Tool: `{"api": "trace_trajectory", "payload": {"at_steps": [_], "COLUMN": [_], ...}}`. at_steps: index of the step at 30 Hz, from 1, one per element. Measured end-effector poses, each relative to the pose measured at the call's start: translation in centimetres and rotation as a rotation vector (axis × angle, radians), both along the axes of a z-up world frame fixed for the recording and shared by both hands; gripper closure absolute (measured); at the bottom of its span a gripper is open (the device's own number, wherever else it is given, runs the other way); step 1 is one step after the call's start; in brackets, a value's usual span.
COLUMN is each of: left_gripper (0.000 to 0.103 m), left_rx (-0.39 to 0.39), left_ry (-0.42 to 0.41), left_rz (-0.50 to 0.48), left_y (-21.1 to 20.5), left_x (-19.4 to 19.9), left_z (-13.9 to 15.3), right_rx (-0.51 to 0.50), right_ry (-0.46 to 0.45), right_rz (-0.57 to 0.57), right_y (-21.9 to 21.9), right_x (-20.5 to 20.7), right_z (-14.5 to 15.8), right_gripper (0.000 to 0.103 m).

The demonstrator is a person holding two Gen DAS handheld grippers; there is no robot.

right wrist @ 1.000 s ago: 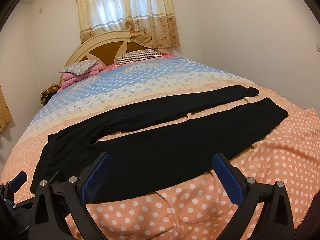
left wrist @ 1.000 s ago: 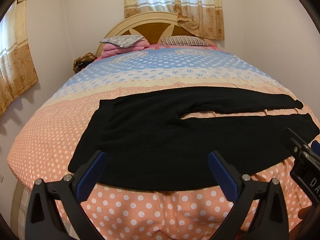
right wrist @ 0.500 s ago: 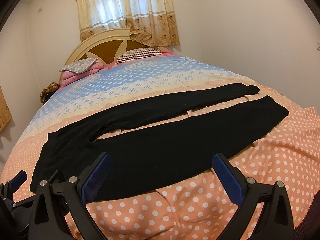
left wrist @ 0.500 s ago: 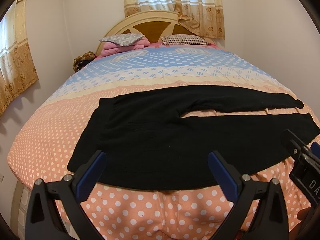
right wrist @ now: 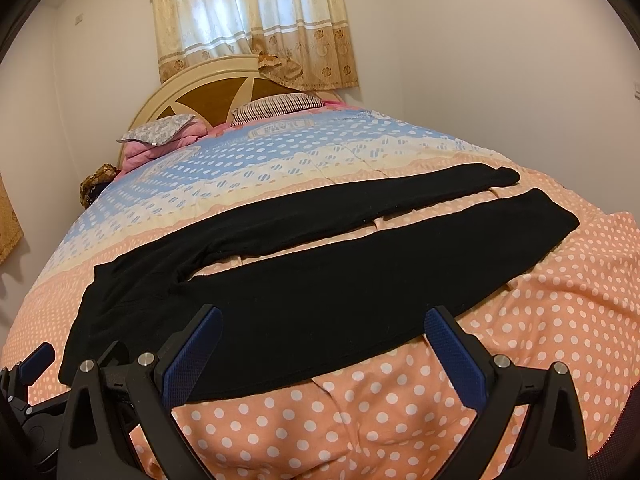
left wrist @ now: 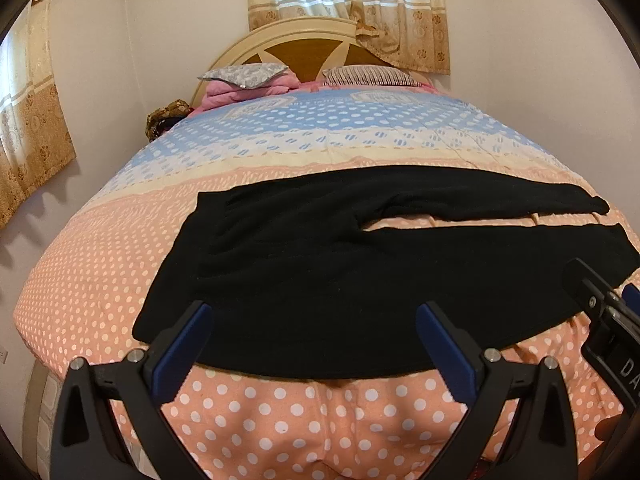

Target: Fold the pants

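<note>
Black pants (left wrist: 320,272) lie flat across the bed, waistband at the left, both legs stretched to the right with a gap between them. They also show in the right wrist view (right wrist: 320,280). My left gripper (left wrist: 312,344) is open and empty, hovering at the near edge of the pants' seat. My right gripper (right wrist: 320,348) is open and empty, hovering at the near edge of the near leg. The right gripper's body shows at the right edge of the left wrist view (left wrist: 600,312).
The bed's polka-dot quilt (left wrist: 320,420) is peach near me and blue farther back. Pillows (left wrist: 248,80) lie against the wooden headboard (left wrist: 312,44). Walls stand close on both sides, with curtains (left wrist: 344,0) behind the headboard.
Both grippers have edged slightly forward and up; the pants have not moved.
</note>
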State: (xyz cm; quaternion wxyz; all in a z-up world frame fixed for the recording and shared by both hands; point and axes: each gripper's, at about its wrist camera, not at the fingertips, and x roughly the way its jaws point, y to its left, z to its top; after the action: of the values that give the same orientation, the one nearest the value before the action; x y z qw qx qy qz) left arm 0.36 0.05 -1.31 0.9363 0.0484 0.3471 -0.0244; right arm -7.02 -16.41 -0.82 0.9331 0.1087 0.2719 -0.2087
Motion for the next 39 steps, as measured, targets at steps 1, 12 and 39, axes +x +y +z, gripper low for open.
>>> {"api": "trace_trajectory", "payload": {"at_steps": [1, 12, 39], "left_gripper": [0.0, 0.0, 0.054], "left_rx": [0.002, 0.019, -0.209], "left_ry": [0.002, 0.039, 0.302], "left_rz": [0.0, 0.025, -0.008], "left_y": [-0.1, 1.7, 15.1], "left_x": [0.0, 2.8, 28.4], "left_z": [0.0, -1.4, -7.5], "right_rx": [0.0, 0.022, 0.036], "right_ry": [0.001, 0.027, 0.144], "right_rz": [0.001, 0.027, 0.179], "right_y": [0.0, -0.7, -1.7], "right_x": [0.1, 1.8, 11.7], "right_z": [-0.1, -1.2, -4.9], "right_gripper": [0.001, 0.001, 0.001]}}
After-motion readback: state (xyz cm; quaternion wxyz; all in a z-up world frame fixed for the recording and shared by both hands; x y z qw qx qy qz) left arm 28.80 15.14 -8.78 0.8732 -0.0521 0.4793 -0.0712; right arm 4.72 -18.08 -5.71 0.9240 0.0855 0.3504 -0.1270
